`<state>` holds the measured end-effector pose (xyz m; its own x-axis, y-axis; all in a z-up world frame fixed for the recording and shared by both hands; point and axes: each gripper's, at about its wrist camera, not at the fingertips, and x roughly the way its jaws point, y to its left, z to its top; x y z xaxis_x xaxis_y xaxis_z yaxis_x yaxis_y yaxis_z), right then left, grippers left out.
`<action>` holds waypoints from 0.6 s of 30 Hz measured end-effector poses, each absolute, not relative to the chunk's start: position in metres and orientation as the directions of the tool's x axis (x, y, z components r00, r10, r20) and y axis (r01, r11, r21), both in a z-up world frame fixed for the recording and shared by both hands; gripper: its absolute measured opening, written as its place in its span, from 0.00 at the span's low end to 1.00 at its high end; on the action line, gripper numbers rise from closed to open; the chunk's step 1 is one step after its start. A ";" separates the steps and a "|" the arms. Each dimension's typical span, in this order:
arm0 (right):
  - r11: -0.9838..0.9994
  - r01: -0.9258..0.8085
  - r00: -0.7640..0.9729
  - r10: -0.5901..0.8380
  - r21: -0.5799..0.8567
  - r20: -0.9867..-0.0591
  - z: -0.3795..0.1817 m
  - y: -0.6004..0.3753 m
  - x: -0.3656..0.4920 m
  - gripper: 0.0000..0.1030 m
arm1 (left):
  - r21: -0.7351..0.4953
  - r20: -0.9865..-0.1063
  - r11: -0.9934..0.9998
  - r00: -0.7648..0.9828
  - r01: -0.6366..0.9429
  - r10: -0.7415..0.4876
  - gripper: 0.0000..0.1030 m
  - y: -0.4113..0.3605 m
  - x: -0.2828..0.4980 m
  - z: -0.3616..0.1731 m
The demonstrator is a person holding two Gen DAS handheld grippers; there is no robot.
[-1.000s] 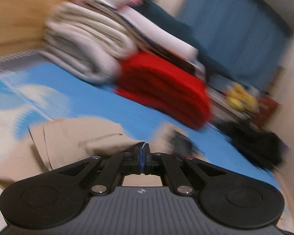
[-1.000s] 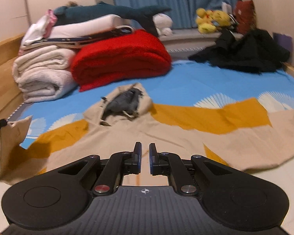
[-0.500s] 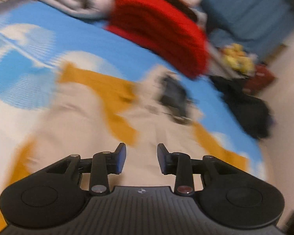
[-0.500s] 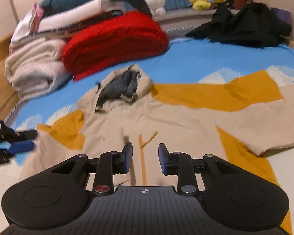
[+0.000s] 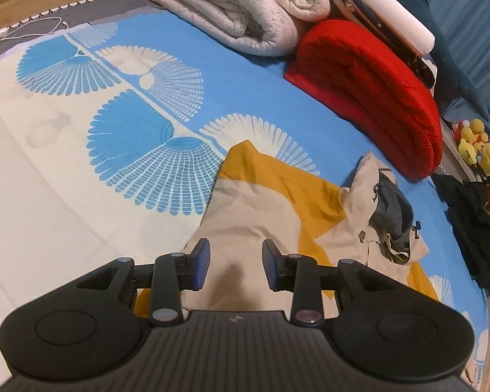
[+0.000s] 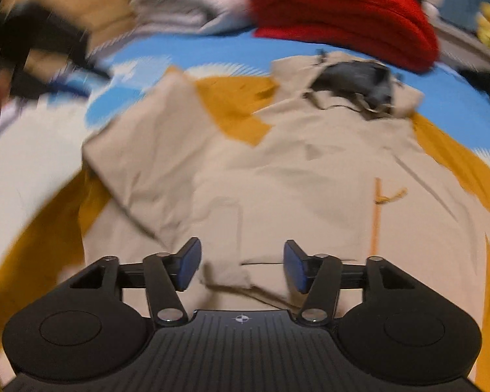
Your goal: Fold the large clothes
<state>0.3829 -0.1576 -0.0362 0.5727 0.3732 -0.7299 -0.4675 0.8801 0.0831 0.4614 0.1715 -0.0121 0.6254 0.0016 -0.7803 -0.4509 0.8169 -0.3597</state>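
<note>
On the bed (image 5: 49, 176), a beige-and-mustard jacket (image 6: 277, 170) lies spread, one sleeve folded in.
My left gripper (image 5: 235, 264) is released; my right gripper (image 6: 240, 266) is opening, both empty.

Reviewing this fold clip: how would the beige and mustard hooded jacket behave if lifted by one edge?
The hooded jacket would probably drape and sag: it lies flat with soft creases. It looks thin, so likely light for its size. The folded-over sleeve may well flop open, since nothing pins it.
</note>
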 end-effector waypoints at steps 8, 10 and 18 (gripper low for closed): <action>0.799 -0.582 0.579 0.275 -0.153 -0.767 -0.063 -0.117 0.373 0.64 | -0.369 -0.785 0.803 0.619 -0.467 -0.001 0.40 0.178 0.461 -0.012; 0.773 -0.596 0.591 0.241 -0.216 -0.770 -0.069 -0.113 0.370 0.62 | -0.371 -0.784 0.801 0.620 -0.470 0.001 0.40 0.179 0.462 -0.011; 0.843 -0.527 0.645 0.318 -0.103 -0.695 -0.039 -0.138 0.379 0.40 | -0.357 -0.789 0.802 0.614 -0.479 0.015 0.40 0.181 0.462 -0.011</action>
<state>0.3791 -0.1376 -0.0387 0.6446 0.3183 -0.6952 -0.5274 0.8433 -0.1029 0.4619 0.1812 -0.0110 0.6140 0.0148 -0.7892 -0.4789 0.8018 -0.3575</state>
